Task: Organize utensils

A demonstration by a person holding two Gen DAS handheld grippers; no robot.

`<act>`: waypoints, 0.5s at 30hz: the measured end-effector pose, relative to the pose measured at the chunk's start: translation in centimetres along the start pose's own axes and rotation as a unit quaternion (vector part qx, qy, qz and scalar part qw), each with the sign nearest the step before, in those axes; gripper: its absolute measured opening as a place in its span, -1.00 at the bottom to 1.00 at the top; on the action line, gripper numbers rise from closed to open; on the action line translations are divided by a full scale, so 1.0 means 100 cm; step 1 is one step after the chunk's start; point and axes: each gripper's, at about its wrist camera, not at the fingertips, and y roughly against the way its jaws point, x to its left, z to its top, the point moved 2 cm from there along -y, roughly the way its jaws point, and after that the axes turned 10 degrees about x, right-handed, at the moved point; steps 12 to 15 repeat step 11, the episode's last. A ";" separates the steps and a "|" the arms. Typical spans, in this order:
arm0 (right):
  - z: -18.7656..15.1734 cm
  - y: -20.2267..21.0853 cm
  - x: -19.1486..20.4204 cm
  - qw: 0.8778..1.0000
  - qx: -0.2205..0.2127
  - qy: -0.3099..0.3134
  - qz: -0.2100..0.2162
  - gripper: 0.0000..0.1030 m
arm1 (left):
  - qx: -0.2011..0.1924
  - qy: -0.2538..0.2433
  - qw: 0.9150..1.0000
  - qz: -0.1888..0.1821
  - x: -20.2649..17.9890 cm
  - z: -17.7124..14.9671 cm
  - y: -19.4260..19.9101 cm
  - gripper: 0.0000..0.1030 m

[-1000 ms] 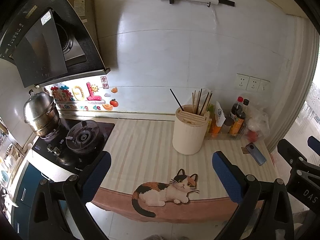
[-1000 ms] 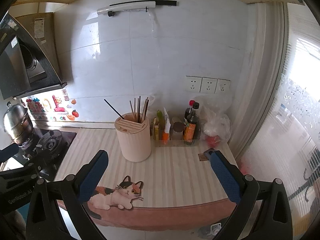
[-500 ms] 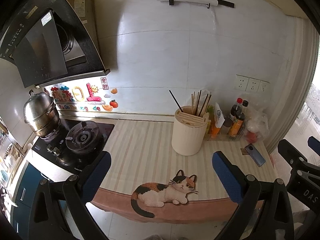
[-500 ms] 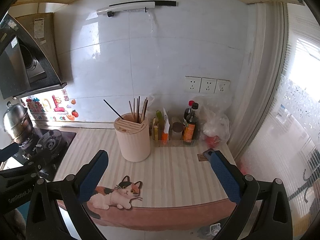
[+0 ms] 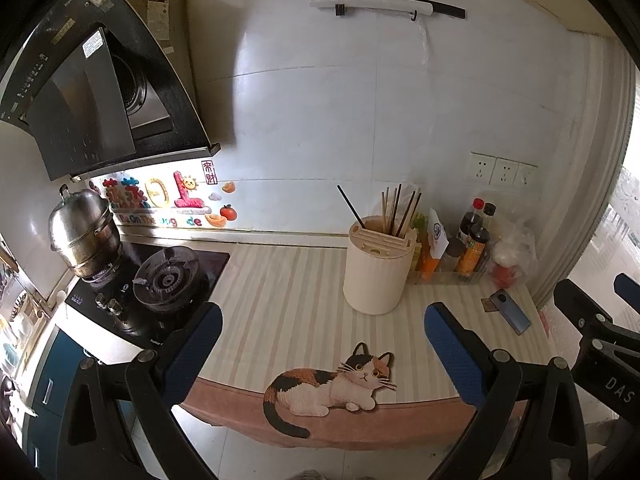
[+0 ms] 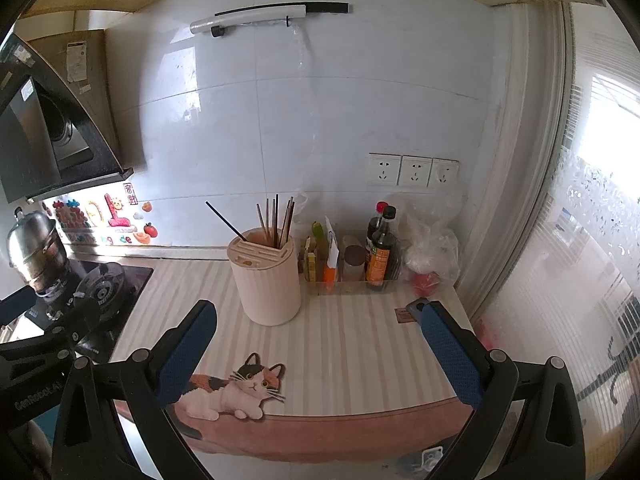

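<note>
A cream utensil holder (image 5: 378,266) (image 6: 267,280) stands on the striped counter mat, with several chopsticks (image 5: 400,210) (image 6: 276,218) sticking up from it and one dark chopstick (image 5: 351,207) leaning left. My left gripper (image 5: 320,342) hangs open in front of the counter edge, well short of the holder, nothing between its blue pads. My right gripper (image 6: 316,344) is open too, empty, also back from the holder. The right gripper's frame shows at the right edge of the left wrist view, and the left one's at the left edge of the right wrist view.
A gas stove (image 5: 160,280) with a steel pot (image 5: 82,232) sits at the left. Sauce bottles (image 6: 382,252) and a plastic bag (image 6: 432,248) line the wall right of the holder. A phone (image 5: 512,312) lies near the counter's right end. A cat picture (image 5: 332,388) marks the mat's front edge.
Both views have shifted very slightly; the holder sits a touch further left in each. Both grippers stay open and empty.
</note>
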 end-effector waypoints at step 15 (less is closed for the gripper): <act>0.001 0.004 0.002 1.000 0.000 0.001 0.001 1.00 | -0.001 -0.002 1.000 -0.003 -0.003 0.002 0.000 1.00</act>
